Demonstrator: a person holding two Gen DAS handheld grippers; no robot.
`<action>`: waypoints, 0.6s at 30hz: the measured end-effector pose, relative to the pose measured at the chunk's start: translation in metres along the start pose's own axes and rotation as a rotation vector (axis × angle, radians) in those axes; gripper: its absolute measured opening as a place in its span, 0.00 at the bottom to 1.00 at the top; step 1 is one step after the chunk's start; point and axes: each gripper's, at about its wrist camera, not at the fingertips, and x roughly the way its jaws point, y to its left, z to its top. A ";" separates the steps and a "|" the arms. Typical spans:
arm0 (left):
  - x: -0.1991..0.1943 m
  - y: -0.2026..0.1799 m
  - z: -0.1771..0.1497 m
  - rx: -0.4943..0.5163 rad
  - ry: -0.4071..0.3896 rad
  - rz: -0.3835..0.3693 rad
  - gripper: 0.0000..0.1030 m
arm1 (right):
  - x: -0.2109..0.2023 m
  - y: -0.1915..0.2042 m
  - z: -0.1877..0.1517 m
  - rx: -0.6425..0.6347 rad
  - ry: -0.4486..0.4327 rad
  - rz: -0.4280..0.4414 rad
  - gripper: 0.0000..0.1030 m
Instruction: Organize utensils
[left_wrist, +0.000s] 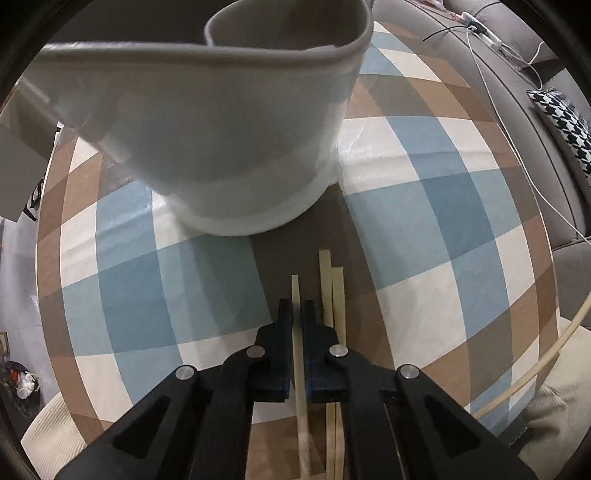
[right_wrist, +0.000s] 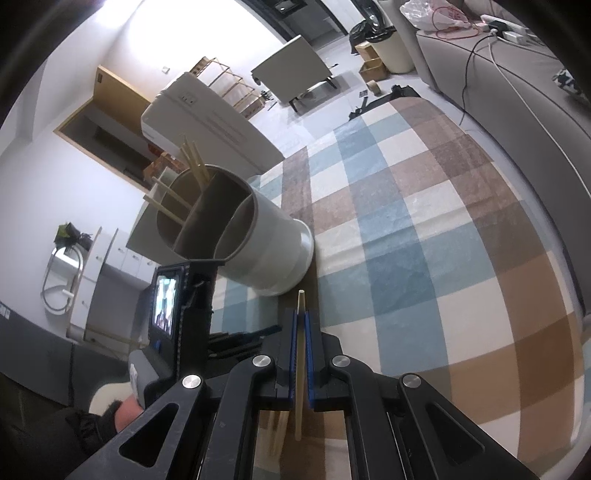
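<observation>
In the left wrist view my left gripper (left_wrist: 297, 306) points down at the table and is shut on a pale wooden chopstick (left_wrist: 295, 286), whose tip sticks out past the fingertips. Two more chopsticks (left_wrist: 331, 288) lie side by side on the cloth just to its right. The white divided utensil holder (left_wrist: 229, 140) stands right ahead. In the right wrist view my right gripper (right_wrist: 301, 314) is shut on another chopstick (right_wrist: 300, 299), held above the table short of the holder (right_wrist: 269, 243). Several chopsticks (right_wrist: 194, 158) stand in the holder's far left compartment.
A checked blue, brown and white tablecloth (right_wrist: 424, 229) covers the table. The left tool's housing with its small screen (right_wrist: 164, 306) and the hand (right_wrist: 125, 410) holding it are at the lower left. A grey sofa (left_wrist: 517, 122) with cables borders the table's right side.
</observation>
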 end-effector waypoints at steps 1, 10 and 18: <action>0.000 0.000 0.000 -0.004 -0.004 0.003 0.01 | 0.000 0.000 0.000 0.001 -0.003 -0.002 0.03; -0.067 0.015 -0.029 -0.049 -0.271 -0.063 0.00 | -0.013 0.009 -0.008 -0.046 -0.047 -0.041 0.03; -0.122 0.021 -0.050 -0.100 -0.426 -0.135 0.00 | -0.028 0.034 -0.025 -0.157 -0.108 -0.090 0.03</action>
